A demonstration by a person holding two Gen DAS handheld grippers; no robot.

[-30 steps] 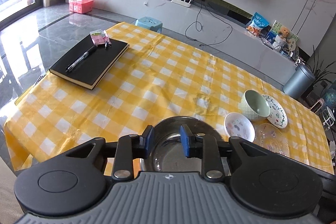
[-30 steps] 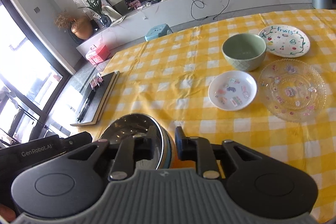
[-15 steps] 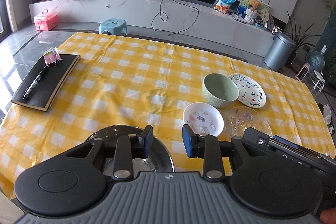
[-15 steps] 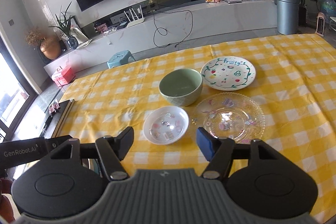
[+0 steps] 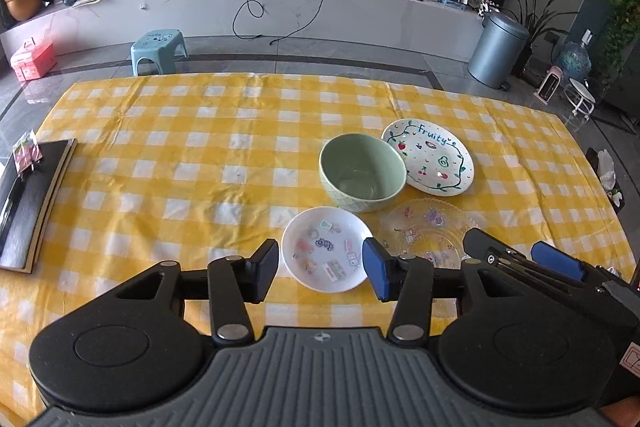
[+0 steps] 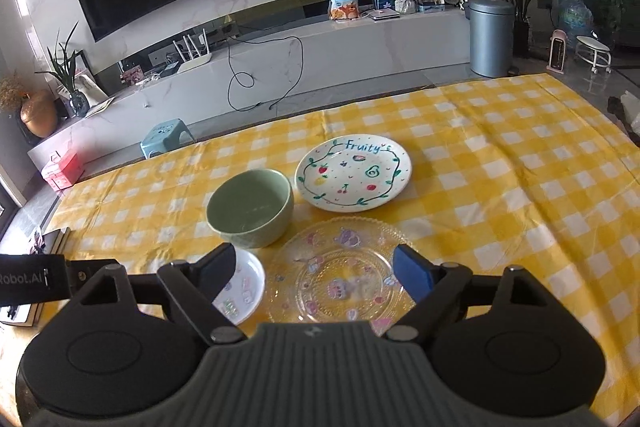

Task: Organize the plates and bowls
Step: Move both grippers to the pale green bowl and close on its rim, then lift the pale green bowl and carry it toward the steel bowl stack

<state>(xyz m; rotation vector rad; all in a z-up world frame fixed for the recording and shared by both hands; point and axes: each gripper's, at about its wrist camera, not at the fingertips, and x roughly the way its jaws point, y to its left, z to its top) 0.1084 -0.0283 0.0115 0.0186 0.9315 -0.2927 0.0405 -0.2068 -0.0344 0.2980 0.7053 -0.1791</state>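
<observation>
"Fruity" lettered white plate on yellow-checked desk, touching green bowl, stickered small white plate and clear glass plate nearer, left tool and right tool both opening, empty

White plate – "Fruity"; left claw – "Robot.AI".

A: What does the left gripper look like?

B: Black linkage arms with silver pivot screws, two round black discs, a ribbed grey housing with a small round emblem between the discs. One finger pad is blue, the other looks black.

A: And the right gripper?

B: Same build: black arms, silver screws, grey ribbed body, a blue pad. Left of it, the other unit's black body reads "Robot.AI" in white.
</observation>
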